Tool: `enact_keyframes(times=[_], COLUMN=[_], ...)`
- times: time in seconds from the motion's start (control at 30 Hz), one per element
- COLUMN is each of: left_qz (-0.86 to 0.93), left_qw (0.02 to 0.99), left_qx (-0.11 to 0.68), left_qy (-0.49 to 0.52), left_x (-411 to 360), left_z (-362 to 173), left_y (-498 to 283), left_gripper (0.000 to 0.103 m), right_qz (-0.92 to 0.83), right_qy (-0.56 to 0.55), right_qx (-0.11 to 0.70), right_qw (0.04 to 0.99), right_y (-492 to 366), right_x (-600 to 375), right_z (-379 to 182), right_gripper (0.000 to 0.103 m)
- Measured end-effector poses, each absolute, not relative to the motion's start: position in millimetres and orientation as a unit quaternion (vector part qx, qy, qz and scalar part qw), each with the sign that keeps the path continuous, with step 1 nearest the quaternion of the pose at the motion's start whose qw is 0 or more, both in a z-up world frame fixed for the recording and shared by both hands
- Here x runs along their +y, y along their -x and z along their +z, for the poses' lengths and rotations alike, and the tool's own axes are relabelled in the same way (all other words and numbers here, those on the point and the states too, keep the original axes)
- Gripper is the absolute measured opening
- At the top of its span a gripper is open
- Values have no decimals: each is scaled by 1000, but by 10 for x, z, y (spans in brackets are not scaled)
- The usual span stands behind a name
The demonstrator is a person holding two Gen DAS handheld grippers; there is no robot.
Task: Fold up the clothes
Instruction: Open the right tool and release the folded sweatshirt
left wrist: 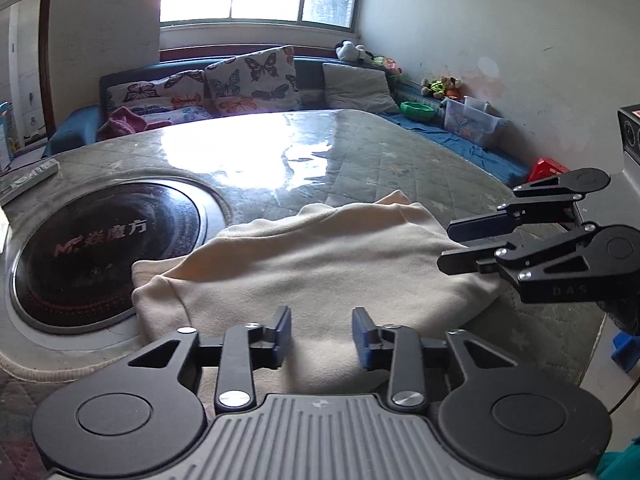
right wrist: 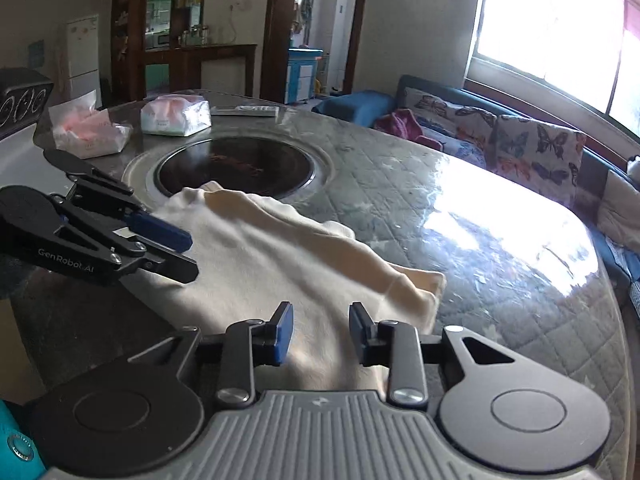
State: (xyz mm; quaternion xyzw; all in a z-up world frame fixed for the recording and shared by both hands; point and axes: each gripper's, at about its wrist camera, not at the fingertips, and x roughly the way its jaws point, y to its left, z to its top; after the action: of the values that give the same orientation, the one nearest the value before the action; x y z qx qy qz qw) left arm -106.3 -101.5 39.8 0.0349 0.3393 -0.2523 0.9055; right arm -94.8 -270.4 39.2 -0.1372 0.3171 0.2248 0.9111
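A cream garment (left wrist: 320,256) lies folded in a rough rectangle on the round table; it also shows in the right wrist view (right wrist: 280,264). My left gripper (left wrist: 321,338) is open and empty, just above the garment's near edge. It appears in the right wrist view (right wrist: 188,254) over the garment's left side. My right gripper (right wrist: 320,334) is open and empty, above the garment's near edge. It appears in the left wrist view (left wrist: 448,244) at the garment's right edge.
The table (left wrist: 360,152) has a quilted cover under glass and a round black cooktop (left wrist: 108,252) beside the garment. Tissue packs (right wrist: 176,114), a remote (right wrist: 244,111) and a bag (right wrist: 90,130) sit at its far side. A sofa with butterfly cushions (left wrist: 248,80) stands behind.
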Motion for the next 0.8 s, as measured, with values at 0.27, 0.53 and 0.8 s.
enact_keyframes(times=[0.27, 0.53, 0.8], left_qz=[-221, -192, -155], left_qw=[911, 917, 926], left_qx=[348, 350, 345], left_qy=[-28, -15, 6], left_x=[-934, -810, -590], left_z=[430, 443, 468], left_y=[1051, 1034, 1022], left_gripper=[55, 65, 82], right_qz=[252, 277, 306], right_qy=[155, 169, 195], right_qx=[314, 312, 306], right_qw=[902, 893, 880], right_y=[993, 1040, 1091], right_x=[-2480, -2251, -2031], right_z=[371, 354, 350], right_gripper=[44, 53, 62])
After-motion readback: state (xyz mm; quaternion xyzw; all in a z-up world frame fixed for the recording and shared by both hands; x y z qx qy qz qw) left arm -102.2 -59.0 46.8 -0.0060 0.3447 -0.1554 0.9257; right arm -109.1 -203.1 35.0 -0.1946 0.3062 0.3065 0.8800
